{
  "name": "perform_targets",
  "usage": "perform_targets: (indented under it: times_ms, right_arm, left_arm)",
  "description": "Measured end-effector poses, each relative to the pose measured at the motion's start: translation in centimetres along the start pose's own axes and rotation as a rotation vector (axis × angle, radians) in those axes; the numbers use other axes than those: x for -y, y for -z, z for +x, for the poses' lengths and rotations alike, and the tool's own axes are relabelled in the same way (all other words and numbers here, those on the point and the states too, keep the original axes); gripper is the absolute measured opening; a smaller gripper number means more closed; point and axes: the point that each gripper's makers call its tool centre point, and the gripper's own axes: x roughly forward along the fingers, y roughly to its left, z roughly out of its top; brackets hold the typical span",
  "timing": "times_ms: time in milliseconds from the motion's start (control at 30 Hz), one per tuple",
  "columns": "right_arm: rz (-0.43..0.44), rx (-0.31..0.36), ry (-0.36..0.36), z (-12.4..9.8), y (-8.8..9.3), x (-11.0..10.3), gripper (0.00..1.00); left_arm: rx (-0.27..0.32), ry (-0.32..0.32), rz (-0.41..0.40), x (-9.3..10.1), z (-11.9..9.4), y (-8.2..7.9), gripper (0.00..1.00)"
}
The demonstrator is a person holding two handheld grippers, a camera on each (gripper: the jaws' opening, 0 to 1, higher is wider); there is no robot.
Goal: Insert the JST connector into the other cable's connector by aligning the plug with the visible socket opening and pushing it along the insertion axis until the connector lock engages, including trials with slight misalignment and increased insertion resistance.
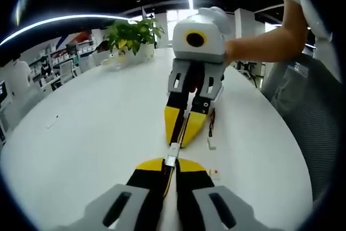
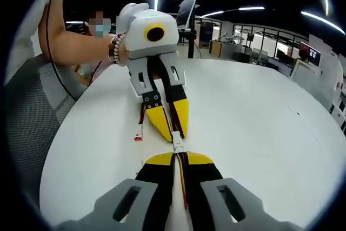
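Item: left gripper (image 1: 170, 167), yellow-tipped black jaws pressed together on a small white JST plug (image 1: 172, 158) at their tips, thin wire trailing back between them.

Item: right gripper (image 1: 185, 133), at 12 o'clock and nose to nose, jaws clamped on the mating white connector (image 2: 178, 147); the two housings meet in the gap between the tips.

Item: loose red-tipped lead (image 2: 139, 136) on the round white table (image 1: 97, 128), beside the grippers.

Risk: judged likely that a slight tilt binds the plug; forcing it could slip a housing or leave the lock unlatched.
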Motion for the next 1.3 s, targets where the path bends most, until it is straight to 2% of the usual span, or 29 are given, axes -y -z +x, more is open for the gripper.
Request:
perform_targets:
  times_ms: [100,533,700,1300]
  right_arm:
    - [0.008,-0.002,-0.001,0.0,0.1,0.0,0.04]
    - [0.044,-0.004,0.031,-0.6,0.3,0.8,0.11]
    - [0.048,0.016,0.048,-1.1,-0.6,1.2,0.12]
    - [0.025,0.021,0.074,-2.6,-2.2,1.2,0.11]
  left_arm:
    - [0.005,-0.002,-0.04,-0.1,0.0,0.1,0.02]
    - [-0.006,-0.014,-0.038,-0.4,-0.2,0.0,0.07]
    - [-0.025,-0.017,-0.024,-0.5,-0.4,-0.1,0.08]
    - [-0.008,-0.051,0.004,-1.2,-2.4,-2.5,0.08]
